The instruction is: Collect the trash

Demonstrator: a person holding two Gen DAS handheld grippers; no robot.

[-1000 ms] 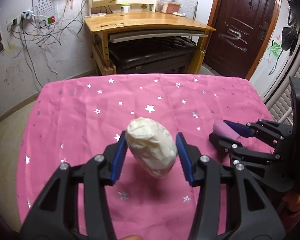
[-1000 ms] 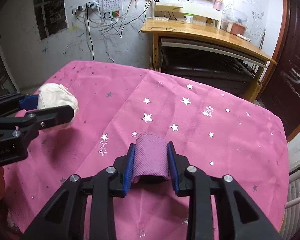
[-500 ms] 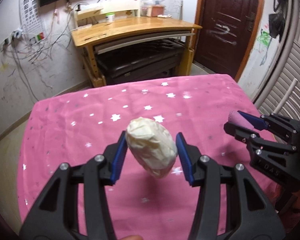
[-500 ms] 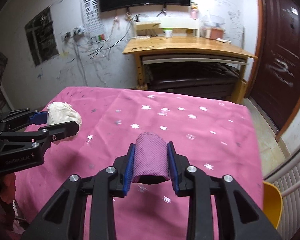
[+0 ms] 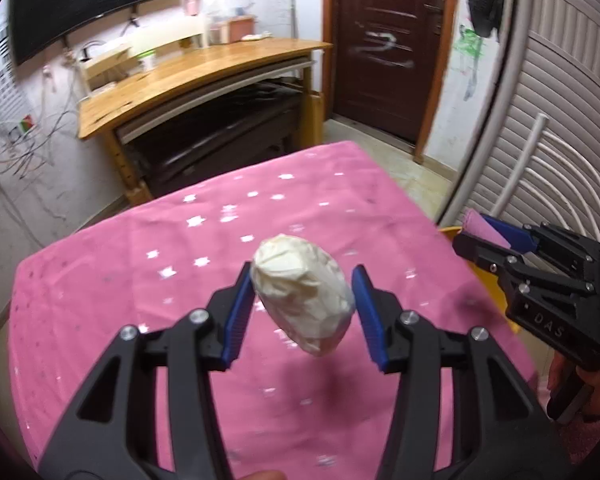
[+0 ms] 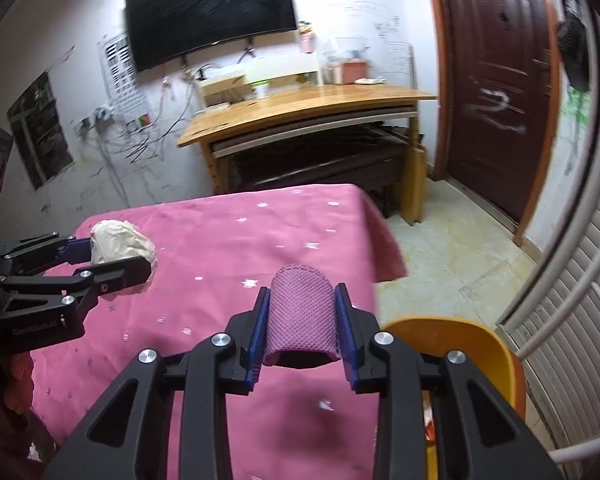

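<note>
While you carry both loads across the table [image 6: 228,240] with its pink star-printed cloth, everything now turns on the yellow bin [image 6: 496,364] that shows just past the table's edge, low on your right side. In the right wrist view its rim curves right beside your right gripper [image 6: 302,320], slightly below and to the right of the fingers. In the left wrist view only a sliver of that bin [image 5: 496,292] peeks out behind the right tool, well off to the right of your left gripper [image 5: 302,308]. So I judge your right hand much the nearer of the two, and it should probably drop first.

Your right gripper is clamped on the purple mesh piece [image 6: 300,316], which stands arched between the blue pads, its hollow end facing back toward you. From the left camera the same purple piece [image 5: 480,228] pokes out of the tip of that right gripper [image 5: 484,236].

Your left gripper is closed on the crumpled white paper wad [image 5: 304,300], lifted clear of the cloth. Its long axis runs tilted, upper end toward the left pad and lower end hanging down toward you, and it may only be pinched near the top. From the right camera the wad [image 6: 120,244] sits in the left gripper [image 6: 112,256], over the cloth and well apart from the bin. You would need to swing that hand rightward past the table edge before letting go.
</note>
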